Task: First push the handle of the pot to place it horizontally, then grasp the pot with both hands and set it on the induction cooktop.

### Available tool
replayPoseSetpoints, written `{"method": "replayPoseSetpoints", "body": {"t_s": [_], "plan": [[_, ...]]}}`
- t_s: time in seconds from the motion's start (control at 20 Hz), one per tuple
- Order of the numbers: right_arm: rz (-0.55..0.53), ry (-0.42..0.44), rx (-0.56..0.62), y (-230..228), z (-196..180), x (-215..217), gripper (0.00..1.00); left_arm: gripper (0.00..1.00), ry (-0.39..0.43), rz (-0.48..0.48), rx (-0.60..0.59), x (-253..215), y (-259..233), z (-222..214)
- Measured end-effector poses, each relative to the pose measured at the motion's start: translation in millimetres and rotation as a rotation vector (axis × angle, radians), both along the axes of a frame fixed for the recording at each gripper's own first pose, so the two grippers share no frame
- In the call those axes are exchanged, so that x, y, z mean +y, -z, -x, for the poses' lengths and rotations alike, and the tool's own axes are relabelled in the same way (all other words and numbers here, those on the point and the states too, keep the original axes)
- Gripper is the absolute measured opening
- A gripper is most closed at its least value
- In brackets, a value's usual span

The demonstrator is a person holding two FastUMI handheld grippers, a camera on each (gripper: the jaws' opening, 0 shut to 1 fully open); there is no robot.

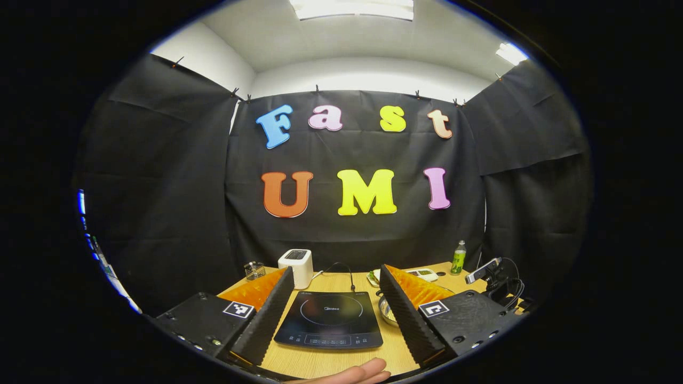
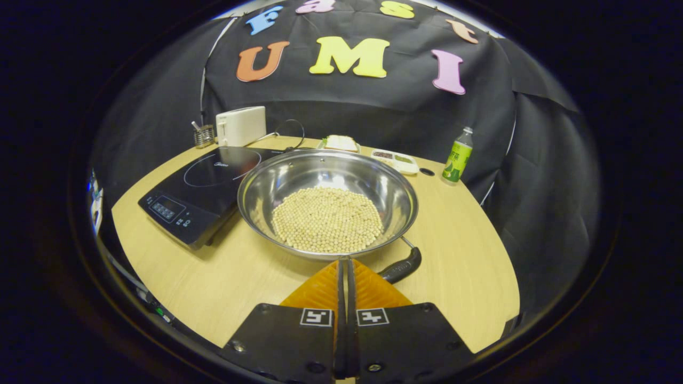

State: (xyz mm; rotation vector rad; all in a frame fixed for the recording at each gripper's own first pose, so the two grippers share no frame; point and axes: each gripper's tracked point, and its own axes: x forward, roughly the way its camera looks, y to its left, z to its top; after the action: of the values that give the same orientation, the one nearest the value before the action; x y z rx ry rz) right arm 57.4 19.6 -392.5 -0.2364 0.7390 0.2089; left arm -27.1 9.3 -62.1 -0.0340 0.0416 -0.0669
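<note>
Holding pale beans, the pot (image 2: 327, 200) sits beside the cooktop (image 2: 200, 189); left jaws spread, right jaws closed empty.

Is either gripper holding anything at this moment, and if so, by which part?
Nothing is held. The left gripper is open above the cooktop; the right gripper is shut on nothing, near the pot.

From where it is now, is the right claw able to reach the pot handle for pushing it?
Probably yes. The right claw is shut and sits just beside the pot handle, near the rim of the pot. Nothing lies between them on the table.
</note>
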Motion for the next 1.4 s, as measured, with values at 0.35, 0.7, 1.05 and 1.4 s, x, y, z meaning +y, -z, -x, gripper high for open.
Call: {"method": "replayPoseSetpoints", "body": {"t_s": [0.35,0.7,1.05,1.4], "plan": [[-0.022,0.038,0.004,-1,-22,-32,0.04,0.96,0.013,-0.007,-0.016,-5,-3,7],[-0.023,0.073,-0.044,1,-48,-59,0.04,0.96,0.034,-0.006,-0.007,-14,3,5],[-0.076,0.127,-0.051,1,-83,-81,0.04,0.96,0.062,0.039,0.028,-23,14,-5],[-0.037,0.163,-0.101,2,-117,-96,0.04,0.96,0.04,0.032,0.058,-18,30,-18]]}}
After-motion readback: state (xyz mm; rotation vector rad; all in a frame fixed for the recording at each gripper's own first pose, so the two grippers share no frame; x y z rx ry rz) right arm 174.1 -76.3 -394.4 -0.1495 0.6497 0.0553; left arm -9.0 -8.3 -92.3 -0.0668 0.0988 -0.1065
